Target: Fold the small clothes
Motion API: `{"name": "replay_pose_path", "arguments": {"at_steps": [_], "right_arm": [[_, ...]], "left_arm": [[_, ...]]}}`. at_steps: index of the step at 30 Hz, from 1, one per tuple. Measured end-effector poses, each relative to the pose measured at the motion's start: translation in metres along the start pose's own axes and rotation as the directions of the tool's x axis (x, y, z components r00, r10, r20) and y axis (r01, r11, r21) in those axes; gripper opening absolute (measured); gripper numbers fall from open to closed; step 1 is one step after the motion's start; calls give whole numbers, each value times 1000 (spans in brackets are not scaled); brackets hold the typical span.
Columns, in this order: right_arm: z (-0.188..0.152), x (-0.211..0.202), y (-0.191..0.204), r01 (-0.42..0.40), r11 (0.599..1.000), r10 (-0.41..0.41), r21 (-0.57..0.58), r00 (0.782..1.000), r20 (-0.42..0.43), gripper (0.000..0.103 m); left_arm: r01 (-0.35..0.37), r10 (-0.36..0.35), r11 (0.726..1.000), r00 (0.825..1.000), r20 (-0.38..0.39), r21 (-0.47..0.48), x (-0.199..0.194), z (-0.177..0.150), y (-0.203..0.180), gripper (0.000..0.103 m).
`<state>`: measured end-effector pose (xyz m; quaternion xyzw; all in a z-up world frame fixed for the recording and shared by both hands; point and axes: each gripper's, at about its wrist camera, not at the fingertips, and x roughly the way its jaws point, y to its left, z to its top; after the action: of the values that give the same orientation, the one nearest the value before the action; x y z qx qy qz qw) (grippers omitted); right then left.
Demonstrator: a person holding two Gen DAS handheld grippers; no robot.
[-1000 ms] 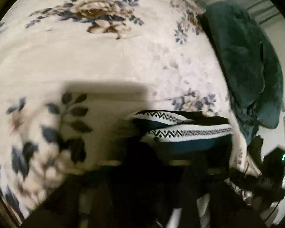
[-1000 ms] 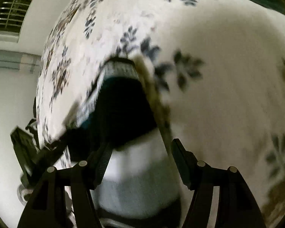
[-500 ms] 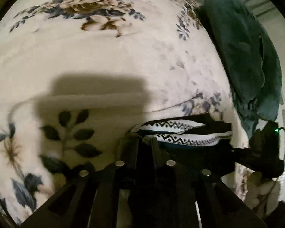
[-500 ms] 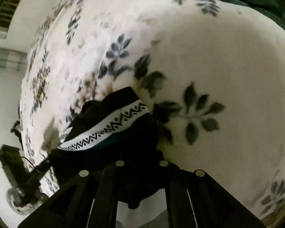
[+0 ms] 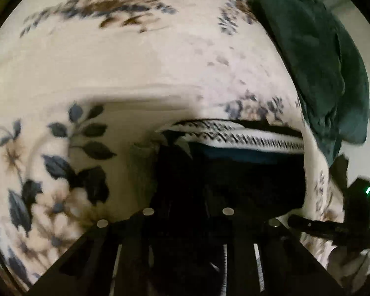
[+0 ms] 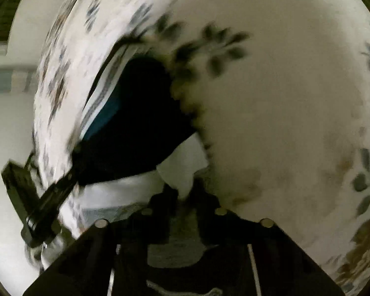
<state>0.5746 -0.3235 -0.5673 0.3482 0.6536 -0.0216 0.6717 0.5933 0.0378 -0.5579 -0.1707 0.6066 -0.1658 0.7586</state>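
Observation:
A small black garment [image 5: 234, 172] with a white zigzag waistband [image 5: 246, 138] and a teal inside lies on the floral bedspread [image 5: 135, 61]. My left gripper [image 5: 187, 197] has its narrow jaws on the garment's dark near edge; they are opening slightly, with the cloth still between them. In the right wrist view the same garment [image 6: 140, 123] stretches away to the upper left. My right gripper [image 6: 185, 197] is shut on its near corner, where a white fold of cloth [image 6: 182, 167] sticks out. Both views are blurred.
A dark green blanket [image 5: 320, 61] is heaped at the bed's right edge. The bedspread [image 6: 283, 98] spreads wide on the right. The other gripper's black body shows at the bed's edge in each view [image 5: 333, 227] [image 6: 37, 197].
My right gripper went from wide open around the garment to shut on its corner. The garment bunched up, then stretched out again. My left gripper kept its hold on the near edge.

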Motion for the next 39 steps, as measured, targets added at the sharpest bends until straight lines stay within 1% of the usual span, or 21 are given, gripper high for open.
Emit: {"name": "replay_pose_path", "arguments": {"at_steps": [1,2,4,6,8,10,12,14,15,19,20,22,23,24,26,27,28,31,34,37,39], "right_arm": [[4,-3,-6,23,999,-24,33,999,28,4],[7,-3,-8,24,998,-26,51,999,35,4],[9,-1,-8,-7,998,6,56,1000,9,4],[7,-5,1,5,1000,-5,8,1000,7,4],[2,-13,10,15,999,-15,-35,1000,4,13],[-8,-24,11,-11,999,11,-48,1000,-5,49],[-26,-39,9,-13,997,14,-71,1000,1,57],[-51,-52,3,8,994,-9,-110,1000,-11,57],[-64,-52,1,16,993,-19,-119,1000,-23,58],[-104,-42,-13,-12,995,5,-102,998,-68,58],[-111,-37,-19,-22,995,14,-98,997,-75,58],[-117,-21,-20,-36,995,27,-96,996,-90,58],[-121,-10,-18,-38,993,26,-113,995,-99,58],[-125,-4,-19,-16,990,2,-139,995,-101,58],[-132,9,-27,151,972,-165,-180,984,-65,57],[-132,12,-36,155,976,-167,-151,983,-74,55],[-134,12,-47,133,985,-143,-108,986,-88,55],[-142,2,-53,96,991,-105,-88,990,-98,55],[-157,-11,-59,56,996,-64,-65,990,-125,56],[-188,-30,-66,32,997,-43,-75,989,-143,62],[-213,-38,-77,17,998,-27,-63,985,-171,62]], "left_arm": [[-9,9,1000,1000,8,-10,-2,3,4,11],[-19,19,1000,1000,11,-12,-4,5,7,11],[15,-15,999,1000,2,-31,-9,6,9,12],[44,-44,998,999,-6,-33,-16,4,7,16],[40,-40,999,999,-22,-11,-28,-1,1,33],[47,-47,999,999,0,21,-45,-15,-8,39],[47,-48,998,999,21,42,-65,-40,-14,42],[1,-2,999,1000,14,52,-71,-71,-16,56],[3,-3,999,1000,-7,33,-71,-89,-14,60],[52,-62,995,991,-115,-86,-39,-125,-10,62],[47,-54,997,993,-108,-68,-33,-126,-14,62],[-42,43,999,997,-72,8,-22,-127,-21,64],[-55,56,998,996,-74,9,-16,-127,-17,64],[-41,40,999,996,-75,-12,-12,-126,-8,64],[9,-12,999,997,-76,-46,-12,-127,6,64],[21,-25,999,997,-78,-49,-15,-128,10,64],[19,-23,999,996,-82,-44,-17,-129,10,64],[-4,2,1000,995,-97,-14,-29,-130,2,64],[-22,22,1000,998,-63,4,-61,-140,-2,62],[-78,78,997,996,-44,-7,-96,-177,7,62],[-119,115,992,990,-78,-50,-109,-216,25,62]]}}
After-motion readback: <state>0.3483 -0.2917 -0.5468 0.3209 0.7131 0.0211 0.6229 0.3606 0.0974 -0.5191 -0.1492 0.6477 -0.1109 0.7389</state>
